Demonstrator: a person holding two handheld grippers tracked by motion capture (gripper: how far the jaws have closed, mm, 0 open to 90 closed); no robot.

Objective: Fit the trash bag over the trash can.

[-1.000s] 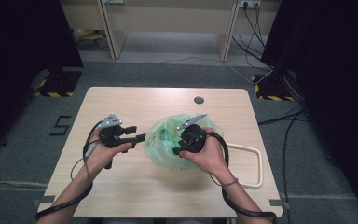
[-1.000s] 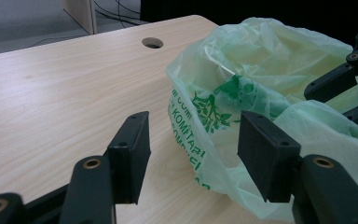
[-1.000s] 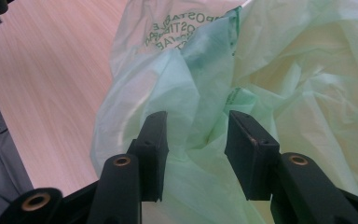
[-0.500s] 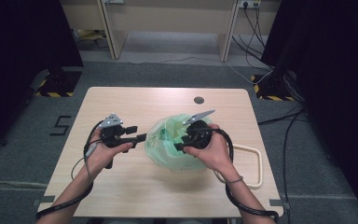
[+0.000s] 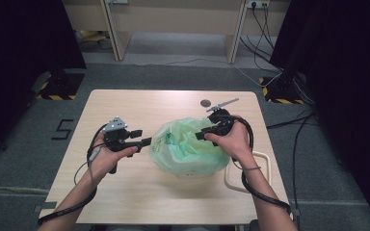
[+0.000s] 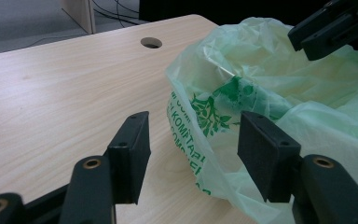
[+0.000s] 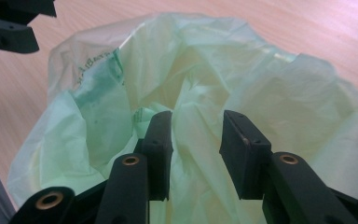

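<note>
Sitting on the pale wooden surface (image 5: pixel 125 192), the crumpled pale green plastic bag (image 5: pixel 188 149) is lying between your hands. Your left tongs (image 6: pixel 193 154) are gaping beside its printed rim, gripping nothing. Your right tongs (image 7: pixel 196 149) have just been closing, a fold of film between the jaws, not yet pinched.

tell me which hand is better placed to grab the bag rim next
Right: the right tool already has the green bag film between its closing jaws; the left tool waits open at the rim.
</note>
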